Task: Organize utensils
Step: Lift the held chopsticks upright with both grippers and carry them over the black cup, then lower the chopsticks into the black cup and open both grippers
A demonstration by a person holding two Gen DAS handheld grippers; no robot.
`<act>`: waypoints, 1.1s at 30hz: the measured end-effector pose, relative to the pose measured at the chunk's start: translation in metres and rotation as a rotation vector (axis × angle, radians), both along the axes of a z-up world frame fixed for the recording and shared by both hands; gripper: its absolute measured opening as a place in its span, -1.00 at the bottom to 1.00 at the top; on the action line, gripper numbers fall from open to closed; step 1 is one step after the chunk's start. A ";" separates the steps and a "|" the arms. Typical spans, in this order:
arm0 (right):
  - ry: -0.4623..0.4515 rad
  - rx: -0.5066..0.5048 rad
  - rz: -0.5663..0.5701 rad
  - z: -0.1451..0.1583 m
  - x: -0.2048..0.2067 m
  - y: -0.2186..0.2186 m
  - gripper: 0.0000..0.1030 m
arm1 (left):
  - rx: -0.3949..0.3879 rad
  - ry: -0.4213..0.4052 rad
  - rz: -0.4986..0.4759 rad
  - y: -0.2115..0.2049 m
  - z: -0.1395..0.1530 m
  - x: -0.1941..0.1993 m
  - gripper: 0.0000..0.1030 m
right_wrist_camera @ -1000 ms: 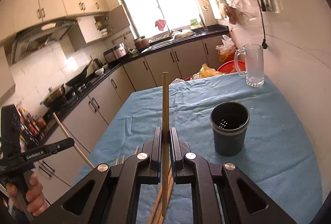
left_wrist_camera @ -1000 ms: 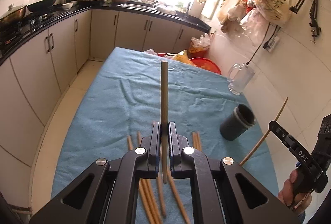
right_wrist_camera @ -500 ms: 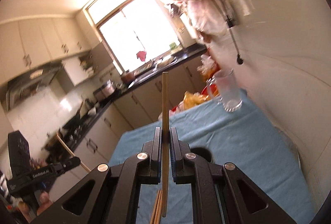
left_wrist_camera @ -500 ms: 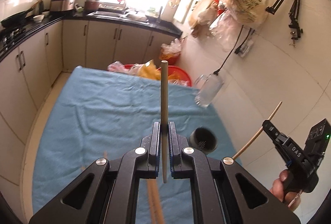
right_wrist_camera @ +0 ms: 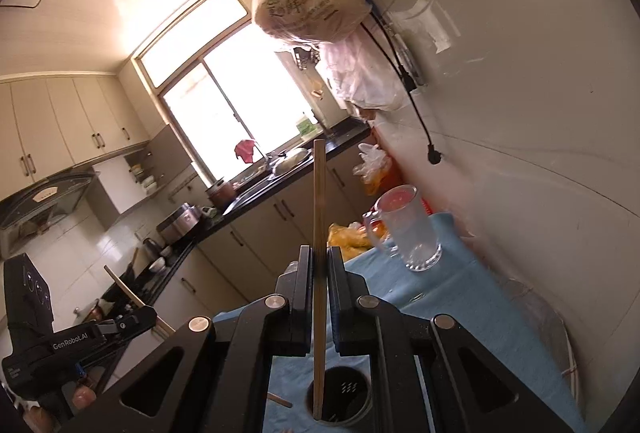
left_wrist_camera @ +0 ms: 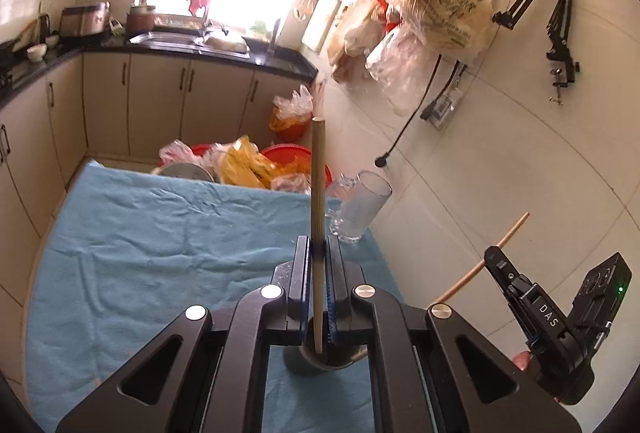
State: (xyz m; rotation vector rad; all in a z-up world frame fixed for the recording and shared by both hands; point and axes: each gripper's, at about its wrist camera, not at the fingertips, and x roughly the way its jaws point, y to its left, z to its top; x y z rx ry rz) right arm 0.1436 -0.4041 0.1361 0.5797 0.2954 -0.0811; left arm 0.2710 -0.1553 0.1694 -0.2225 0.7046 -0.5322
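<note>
Left wrist view: left gripper clamped on chopstick above dark holder. Right gripper likewise pinches its own chopstick.

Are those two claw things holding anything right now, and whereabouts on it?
Yes. Each gripper, left and right, pinches one chopstick partway along its shaft, nearer the lower end.

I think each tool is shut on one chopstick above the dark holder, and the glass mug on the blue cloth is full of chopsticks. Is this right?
Not quite. The glass mug holds no chopsticks, as the right wrist view shows. The rest stands: the left tool and the right tool are each shut on one chopstick above the dark holder on the blue cloth.
</note>
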 end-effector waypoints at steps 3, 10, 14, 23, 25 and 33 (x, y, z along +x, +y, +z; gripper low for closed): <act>0.037 0.004 0.009 -0.013 0.015 -0.003 -0.86 | 0.018 0.045 -0.011 -0.016 -0.020 0.013 -0.87; 0.156 0.026 0.058 -0.058 0.047 -0.001 -0.86 | 0.090 0.145 -0.028 -0.041 -0.073 0.035 -0.87; 0.217 0.047 0.079 -0.083 0.057 -0.001 -0.85 | 0.116 0.170 -0.047 -0.050 -0.091 0.041 -0.87; 0.204 0.030 0.092 -0.081 0.048 -0.002 -0.19 | 0.136 0.113 -0.068 -0.050 -0.082 0.028 -0.31; 0.189 0.018 0.080 -0.075 0.039 -0.002 -0.19 | 0.134 0.098 -0.076 -0.045 -0.075 0.021 -0.31; 0.167 0.009 0.070 -0.065 -0.007 0.006 -0.19 | 0.110 0.058 -0.057 -0.010 -0.063 -0.016 -0.27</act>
